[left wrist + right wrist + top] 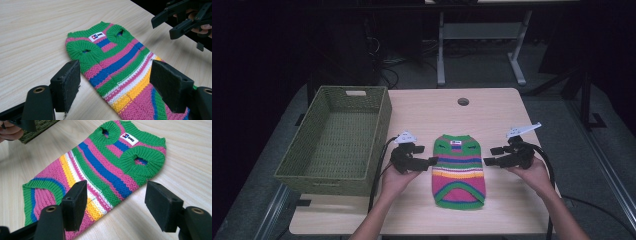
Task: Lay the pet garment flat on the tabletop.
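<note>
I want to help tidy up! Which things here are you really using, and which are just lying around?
In use:
- striped knitted pet sweater, flat on the table between both grippers
- left gripper, open beside it
- right gripper, open beside it
- probably the green woven basket, empty, to the left

Just around:
- wooden table
- its round cable hole

table: pale wood | on it: striped knit sweater lying flat; green woven basket

I see the striped sweater lying flat between my left gripper and right gripper, jaws seemingly apart; basket far left.
</note>
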Available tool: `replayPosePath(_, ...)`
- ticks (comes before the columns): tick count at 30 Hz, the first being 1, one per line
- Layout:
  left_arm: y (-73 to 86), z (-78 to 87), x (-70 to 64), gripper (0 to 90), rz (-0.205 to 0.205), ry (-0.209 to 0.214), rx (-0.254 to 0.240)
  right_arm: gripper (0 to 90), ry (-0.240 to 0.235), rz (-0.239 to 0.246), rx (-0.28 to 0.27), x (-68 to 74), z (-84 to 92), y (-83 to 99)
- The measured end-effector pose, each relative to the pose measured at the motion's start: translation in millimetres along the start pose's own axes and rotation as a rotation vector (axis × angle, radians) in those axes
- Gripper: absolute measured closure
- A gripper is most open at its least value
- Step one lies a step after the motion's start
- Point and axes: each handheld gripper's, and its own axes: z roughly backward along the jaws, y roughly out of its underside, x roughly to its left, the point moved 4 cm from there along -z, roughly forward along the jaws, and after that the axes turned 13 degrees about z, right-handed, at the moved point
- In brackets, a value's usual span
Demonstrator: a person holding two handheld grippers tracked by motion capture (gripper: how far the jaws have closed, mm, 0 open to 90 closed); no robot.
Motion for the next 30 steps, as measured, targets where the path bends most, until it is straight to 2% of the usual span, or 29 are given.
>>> replayPosePath(4, 2.0, 0.5, -1.8, 23.5, -0.003, -0.001, 0.01, 33.5, 0.001, 0.0, -0.003, 0.4, 2.5, 3.0)
replayPosePath(7, 3.1, 0.8, -4.6, 22.9, -0.023, -0.005, 0.018, 31.9, 0.002, -0.005, 0.001, 1.5, 4.5, 5.6)
replayPosePath(12, 5.5, 1.8, -8.6, 22.5, -0.023, 0.007, 0.013, 31.7, 0.009, 0.008, -0.003, 4.3, 10.0, 7.7)
replayPosePath(21, 16.8, 6.5, -5.0, 21.9, -0.024, 0.004, 0.037, 29.5, 0.015, 0.001, -0.008, 9.3, 17.3, 19.5)
replayPosePath(26, 19.2, 9.0, -6.9, 21.4, -0.019, 0.01, 0.031, 29.4, 0.022, -0.003, -0.005, 10.6, 20.4, 23.6)
replayPosePath(30, 23.1, 10.4, -9.2, 19.4, -0.037, 0.005, 0.034, 29.4, 0.04, 0.003, -0.01, 12.1, 25.1, 28.9)
